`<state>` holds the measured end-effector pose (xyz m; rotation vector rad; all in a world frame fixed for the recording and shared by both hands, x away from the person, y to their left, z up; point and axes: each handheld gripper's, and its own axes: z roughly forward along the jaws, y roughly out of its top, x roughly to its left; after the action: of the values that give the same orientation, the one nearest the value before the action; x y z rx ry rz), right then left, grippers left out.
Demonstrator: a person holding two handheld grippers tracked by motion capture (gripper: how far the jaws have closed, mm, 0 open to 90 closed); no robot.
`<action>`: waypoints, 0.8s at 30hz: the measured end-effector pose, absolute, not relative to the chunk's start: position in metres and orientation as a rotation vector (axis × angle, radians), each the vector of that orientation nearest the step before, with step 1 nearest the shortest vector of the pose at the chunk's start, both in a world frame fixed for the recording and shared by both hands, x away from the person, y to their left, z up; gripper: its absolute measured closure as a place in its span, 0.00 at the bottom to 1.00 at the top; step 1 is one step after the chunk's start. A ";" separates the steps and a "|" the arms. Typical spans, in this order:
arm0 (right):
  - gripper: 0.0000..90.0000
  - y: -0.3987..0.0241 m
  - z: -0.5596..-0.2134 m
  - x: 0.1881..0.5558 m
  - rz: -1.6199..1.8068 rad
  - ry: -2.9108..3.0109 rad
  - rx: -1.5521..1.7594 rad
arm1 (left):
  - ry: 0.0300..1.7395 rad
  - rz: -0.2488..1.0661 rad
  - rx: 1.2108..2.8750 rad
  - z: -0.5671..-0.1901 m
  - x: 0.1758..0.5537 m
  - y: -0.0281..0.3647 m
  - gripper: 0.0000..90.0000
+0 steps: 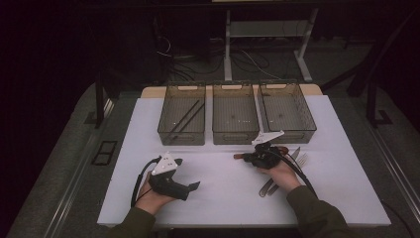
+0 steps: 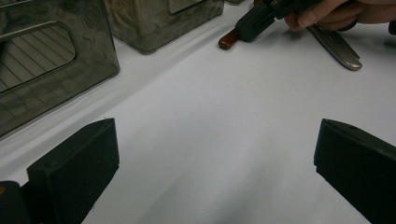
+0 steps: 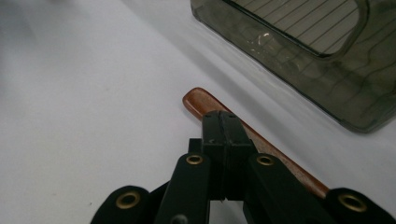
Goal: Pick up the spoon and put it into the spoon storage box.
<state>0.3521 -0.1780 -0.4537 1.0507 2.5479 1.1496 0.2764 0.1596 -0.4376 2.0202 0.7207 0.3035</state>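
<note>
My right gripper [image 1: 246, 157] lies low over the white table [image 1: 218, 193] in front of the middle bin, pointing left, its jaws shut together [image 3: 223, 126]. A slim brown wooden-handled utensil [image 3: 275, 151] lies under and along those jaws, its rounded end [image 1: 237, 156] poking out past the tips [image 2: 227, 39]. Whether the jaws pinch it or only rest over it I cannot tell. My left gripper [image 1: 189, 173] sits near the front left of the table, open, with bare table between its jaws [image 2: 215, 158].
Three smoky see-through bins stand in a row at the back: left [image 1: 181, 139], middle [image 1: 235, 135], right [image 1: 289, 135]. Dark sticks [image 1: 185, 116] lie in the left one. A metal fork [image 1: 300, 158] and another metal utensil [image 1: 267, 187] lie by the right hand.
</note>
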 end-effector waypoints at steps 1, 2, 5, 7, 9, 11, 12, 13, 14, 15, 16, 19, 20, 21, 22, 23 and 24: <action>0.98 -0.179 -0.453 0.352 1.149 2.544 1.049 | 0.720 0.304 2.020 -0.438 0.276 0.160 0.00; 0.98 -0.181 -0.452 0.351 1.153 2.544 1.052 | 0.719 0.304 2.021 -0.438 0.276 0.160 0.00; 0.90 -0.188 -0.445 0.349 1.183 2.534 1.056 | 0.720 0.304 2.020 -0.437 0.276 0.160 0.00; 0.84 -0.193 -0.441 0.348 1.197 2.529 1.063 | 0.717 0.305 2.020 -0.437 0.276 0.160 0.00; 0.78 -0.201 -0.435 0.347 1.210 2.517 1.065 | 0.720 0.303 2.020 -0.437 0.276 0.160 0.00; 0.73 -0.211 -0.430 0.346 1.221 2.507 1.080 | 0.719 0.302 2.019 -0.437 0.276 0.160 0.00; 0.71 -0.215 -0.428 0.346 1.225 2.501 1.086 | 0.719 0.302 2.019 -0.437 0.276 0.160 0.00; 0.69 -0.221 -0.426 0.346 1.222 2.492 1.094 | 0.718 0.301 2.021 -0.437 0.276 0.160 0.00; 0.67 -0.227 -0.425 0.346 1.217 2.487 1.107 | 0.716 0.301 2.022 -0.438 0.276 0.160 0.00; 0.65 -0.233 -0.424 0.347 1.217 2.481 1.118 | 0.714 0.301 2.023 -0.438 0.276 0.160 0.00; 0.64 -0.240 -0.423 0.347 1.209 2.469 1.131 | 0.715 0.301 2.022 -0.438 0.276 0.160 0.00; 0.61 -0.260 -0.421 0.350 1.203 2.427 1.191 | 0.718 0.301 2.022 -0.438 0.276 0.160 0.00; 0.60 -0.266 -0.421 0.351 1.204 2.410 1.210 | 0.719 0.300 2.024 -0.438 0.276 0.160 0.00; 0.59 -0.272 -0.421 0.352 1.196 2.400 1.226 | 0.719 0.299 2.023 -0.438 0.276 0.161 0.00; 0.58 -0.277 -0.421 0.354 1.184 2.388 1.241 | 0.718 0.300 2.023 -0.438 0.276 0.161 0.00; 0.57 -0.281 -0.422 0.355 1.176 2.375 1.261 | 0.717 0.300 2.024 -0.438 0.276 0.161 0.00; 0.56 -0.286 -0.423 0.357 1.163 2.366 1.274 | 0.718 0.300 2.024 -0.438 0.276 0.161 0.00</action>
<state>0.3571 -0.2857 -0.4234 1.2740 2.3657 1.1629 0.2756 0.1610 -0.4380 2.0241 0.7182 0.2999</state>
